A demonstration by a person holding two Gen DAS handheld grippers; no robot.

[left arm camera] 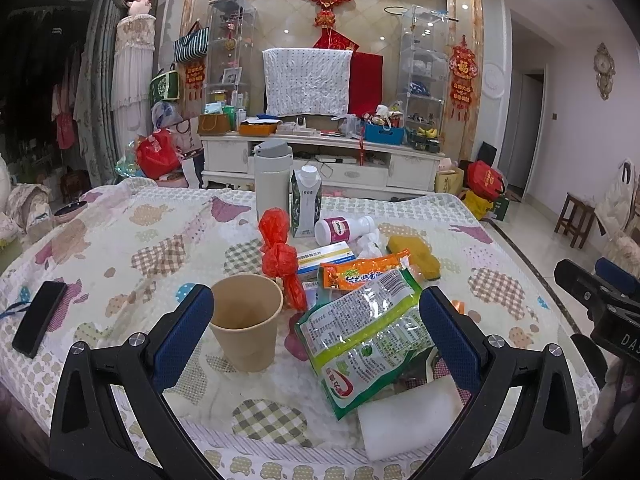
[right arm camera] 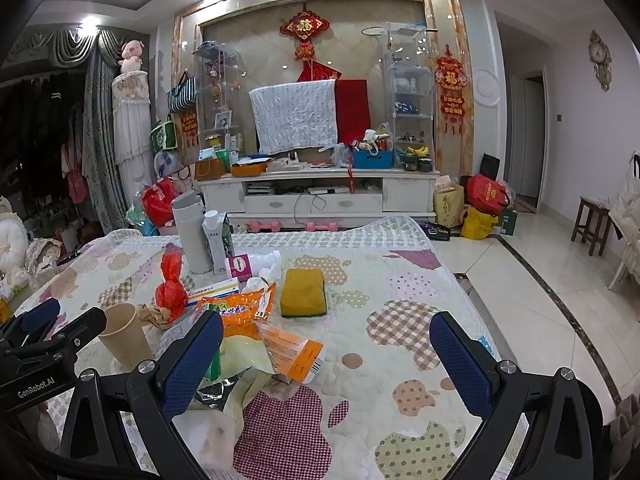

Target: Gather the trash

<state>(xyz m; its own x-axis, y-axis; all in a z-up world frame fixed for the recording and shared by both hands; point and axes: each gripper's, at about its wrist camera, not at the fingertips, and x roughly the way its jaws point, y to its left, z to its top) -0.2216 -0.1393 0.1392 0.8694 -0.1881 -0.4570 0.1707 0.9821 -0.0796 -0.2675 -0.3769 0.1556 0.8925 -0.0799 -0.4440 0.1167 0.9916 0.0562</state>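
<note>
Left claw (left arm camera: 316,320) spread wide, empty — paper cup (left arm camera: 247,320) and green wrapper (left arm camera: 366,334) lie between its fingers, near the desk (left arm camera: 120,240) front edge. Right claw (right arm camera: 326,354) likewise released — orange wrapper (right arm camera: 294,350) just ahead.

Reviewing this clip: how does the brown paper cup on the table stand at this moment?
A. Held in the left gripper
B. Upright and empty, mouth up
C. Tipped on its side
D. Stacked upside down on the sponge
B: the paper cup stands upright on the quilted table cover, its inside bare, while the left gripper is open with the cup just inside its left finger, not clamped.
</note>
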